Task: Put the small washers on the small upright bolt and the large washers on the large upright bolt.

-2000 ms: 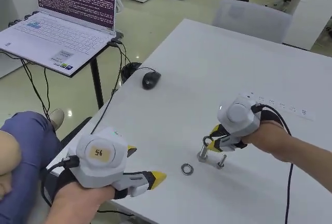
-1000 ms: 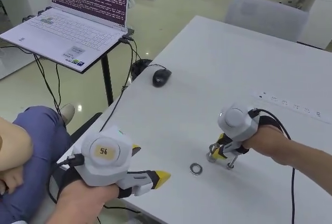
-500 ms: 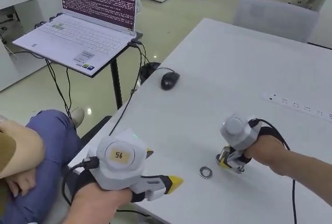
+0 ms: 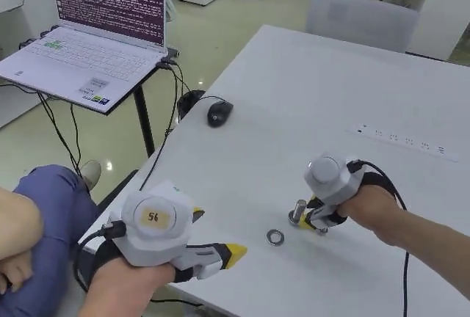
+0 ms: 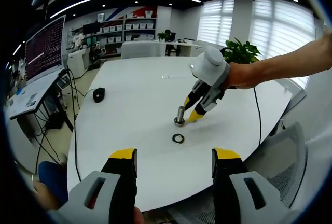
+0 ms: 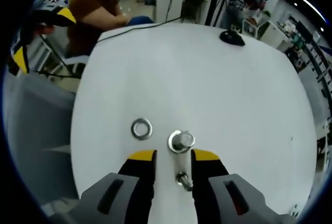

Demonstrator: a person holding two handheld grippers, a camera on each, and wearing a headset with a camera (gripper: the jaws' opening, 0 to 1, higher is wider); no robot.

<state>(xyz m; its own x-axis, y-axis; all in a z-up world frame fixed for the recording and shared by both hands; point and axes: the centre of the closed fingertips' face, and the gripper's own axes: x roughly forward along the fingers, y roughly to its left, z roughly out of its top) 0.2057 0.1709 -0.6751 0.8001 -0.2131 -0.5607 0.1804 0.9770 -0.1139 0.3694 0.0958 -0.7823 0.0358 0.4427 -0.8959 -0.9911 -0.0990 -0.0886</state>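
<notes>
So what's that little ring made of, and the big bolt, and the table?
The ring looks like metal: grey and shiny. The big bolt looks the same silvery metal. The table is smooth matt white, maybe plastic-coated; hard to tell.

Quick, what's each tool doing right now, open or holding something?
Left tool: open, empty.
Right tool: open, small bolt standing between its jaws, apparently not gripped.

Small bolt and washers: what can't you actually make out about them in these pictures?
Head view: the right gripper hides most of the small bolt.
Right gripper view: blur between the jaws hides whether the small bolt carries a washer.
The large bolt: its washer count is too small to tell in every view.
The loose washer: small or large, unclear.
</notes>
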